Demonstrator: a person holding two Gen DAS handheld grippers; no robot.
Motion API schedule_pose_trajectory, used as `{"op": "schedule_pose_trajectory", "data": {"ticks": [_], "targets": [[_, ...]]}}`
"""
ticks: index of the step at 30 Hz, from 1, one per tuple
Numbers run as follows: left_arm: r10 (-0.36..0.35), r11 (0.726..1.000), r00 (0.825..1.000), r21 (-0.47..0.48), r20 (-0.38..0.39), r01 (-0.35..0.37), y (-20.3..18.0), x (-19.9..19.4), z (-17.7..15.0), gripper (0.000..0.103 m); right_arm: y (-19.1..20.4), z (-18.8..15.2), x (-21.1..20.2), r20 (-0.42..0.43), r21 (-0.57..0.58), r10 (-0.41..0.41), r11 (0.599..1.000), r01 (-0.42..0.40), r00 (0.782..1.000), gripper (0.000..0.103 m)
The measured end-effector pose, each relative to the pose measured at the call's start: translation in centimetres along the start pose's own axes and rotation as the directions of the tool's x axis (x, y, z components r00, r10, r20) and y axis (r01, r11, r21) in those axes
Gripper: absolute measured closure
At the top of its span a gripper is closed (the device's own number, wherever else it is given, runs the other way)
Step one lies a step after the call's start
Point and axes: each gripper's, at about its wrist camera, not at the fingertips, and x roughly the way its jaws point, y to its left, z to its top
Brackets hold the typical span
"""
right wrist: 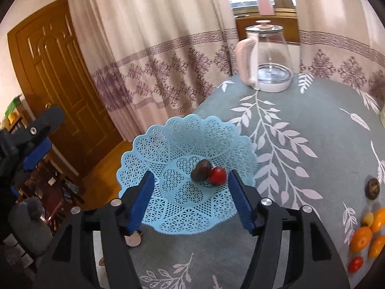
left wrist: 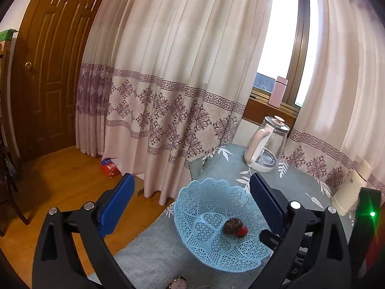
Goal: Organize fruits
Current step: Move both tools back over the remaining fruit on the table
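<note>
Tongs on both my hands gape wide and empty, right tongs [right wrist: 190,197] over the blue basket [right wrist: 154,144]; remaining oranges [right wrist: 361,238] lie on the bench [right wrist: 300,125] at four o'clock, nearer my right than left tongs [left wrist: 190,200]

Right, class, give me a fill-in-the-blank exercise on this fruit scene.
1. The basket holds ____ fruits.
2. The red fruit touches a ____ one.
3. The kettle has a ____ handle.
4. Both claws, left and right, are ____.

Answers: two; brown; pink; open
</note>
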Motion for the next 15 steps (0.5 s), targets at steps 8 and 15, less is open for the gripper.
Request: {"op": "schedule_pose_trajectory", "data": {"ticks": [8, 15], "targets": [[-0.022, 1.0, 1.0, 0.011, -0.006, 0.022, -1.1, 0.2, -0.3, 0.003, -2.7, -0.4, -2.6, 0.054, 0.105, -0.034, 0.994, 0.028, 0.998, 0.027], [-0.044, 0.998, 0.999, 0.034, -0.016, 0.045, -2.3, 0.3, -0.7, 0.003, -5.4, -0.9, -4.4, 0.086, 0.18, -0.081, 0.981, 0.065, 0.993, 0.027]]}}
